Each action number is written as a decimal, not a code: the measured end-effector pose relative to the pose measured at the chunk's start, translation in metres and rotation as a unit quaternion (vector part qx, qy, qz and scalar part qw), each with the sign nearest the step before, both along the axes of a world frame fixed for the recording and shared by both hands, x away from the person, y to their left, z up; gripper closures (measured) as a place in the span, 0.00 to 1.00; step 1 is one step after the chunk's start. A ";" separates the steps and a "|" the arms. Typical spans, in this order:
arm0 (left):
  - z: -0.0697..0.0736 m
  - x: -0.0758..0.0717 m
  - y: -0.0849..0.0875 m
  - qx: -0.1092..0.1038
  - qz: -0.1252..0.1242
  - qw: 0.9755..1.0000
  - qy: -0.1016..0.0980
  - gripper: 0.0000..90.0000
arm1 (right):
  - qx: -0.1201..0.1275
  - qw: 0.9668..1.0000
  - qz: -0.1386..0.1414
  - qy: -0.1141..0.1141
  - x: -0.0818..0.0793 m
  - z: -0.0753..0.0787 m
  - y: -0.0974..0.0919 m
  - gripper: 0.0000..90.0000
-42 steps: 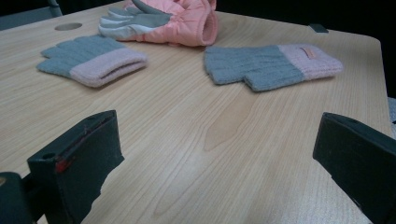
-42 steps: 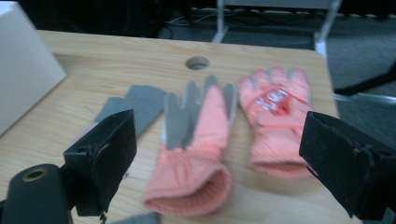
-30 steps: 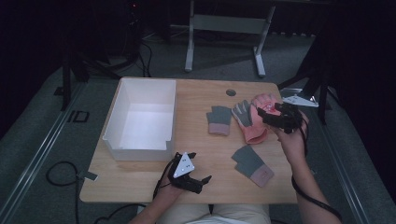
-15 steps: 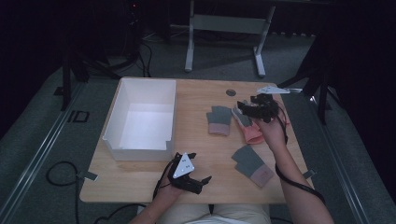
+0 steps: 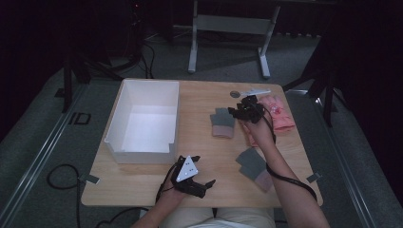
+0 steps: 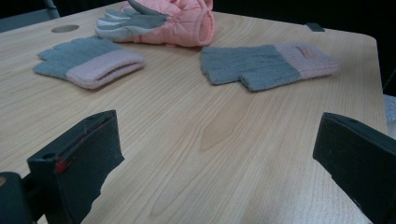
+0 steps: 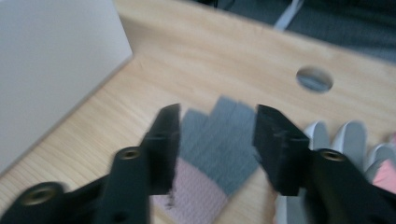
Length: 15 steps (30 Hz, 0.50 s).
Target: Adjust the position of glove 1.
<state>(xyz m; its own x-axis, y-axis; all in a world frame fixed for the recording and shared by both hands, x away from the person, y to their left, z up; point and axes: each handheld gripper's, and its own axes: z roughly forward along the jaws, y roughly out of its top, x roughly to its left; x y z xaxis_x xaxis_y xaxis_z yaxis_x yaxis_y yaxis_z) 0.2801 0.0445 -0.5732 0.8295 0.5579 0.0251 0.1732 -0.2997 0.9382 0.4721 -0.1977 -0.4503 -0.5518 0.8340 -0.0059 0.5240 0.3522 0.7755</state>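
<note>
Desk (image 5: 204, 156), light wood, was seen from the high view with a white open box (image 5: 145, 121) set on its left half. Box interior was noted bare.

Left gripper (image 5: 202, 183) was held low at the near desk edge, approx. centre, its grey plate uppermost. In the left gripper view its jaws were recorded wide apart, nothing between them, with bare desk wood (image 6: 210, 140) beneath.

Right gripper (image 5: 237, 111) was found over the far-right part of the desk, just beside the far knit glove (image 5: 222, 122). In the right gripper view the jaws were seen parted, poised above that glove's (image 7: 217, 149) grey finger section; no contact could be confirmed owing to blur. Nothing was gripped.

Items logged on the right half:
- Far knit glove, grey w/ pink cuff, lying flat near desk centre.
- Near knit glove (image 5: 254, 166), same colours, lying flat nearer the person, partly under the right forearm in the high view. It was seen whole in the left gripper view (image 6: 268, 65).
- Padded pink gloves (image 5: 278, 114) w/ grey palm and white fingertips, towards the far right edge, well apart from the box. In the left gripper view (image 6: 182, 21) they lay just behind both knit gloves.

Round cable hole (image 5: 235, 94) was noted near the far edge of the desk.
</note>
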 end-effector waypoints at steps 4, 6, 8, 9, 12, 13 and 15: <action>0.000 0.000 0.000 0.000 -0.001 1.000 -0.001 0.01 | -0.012 0.999 0.003 0.032 0.012 -0.014 0.007 0.62; 0.000 0.000 0.000 -0.001 -0.001 1.000 0.000 0.01 | -0.017 0.999 0.004 0.037 0.015 -0.020 0.011 0.62; 0.000 0.000 0.000 0.000 -0.002 1.000 -0.002 0.01 | -0.024 0.999 0.004 0.042 0.019 -0.026 0.014 0.62; 0.000 0.000 0.000 0.001 -0.001 1.000 -0.001 0.01 | -0.025 0.999 0.006 0.044 0.021 -0.029 0.015 0.62; 0.000 0.000 0.000 0.000 0.000 1.000 -0.001 0.01 | -0.032 0.998 0.003 0.045 0.026 -0.040 0.020 0.63; 0.000 -0.001 0.000 -0.001 0.000 1.000 -0.001 0.01 | -0.031 0.998 0.002 0.046 0.028 -0.042 0.020 0.63; 0.000 -0.001 0.000 0.000 -0.001 1.000 -0.001 0.01 | -0.035 0.998 -0.004 0.048 0.031 -0.049 0.021 0.63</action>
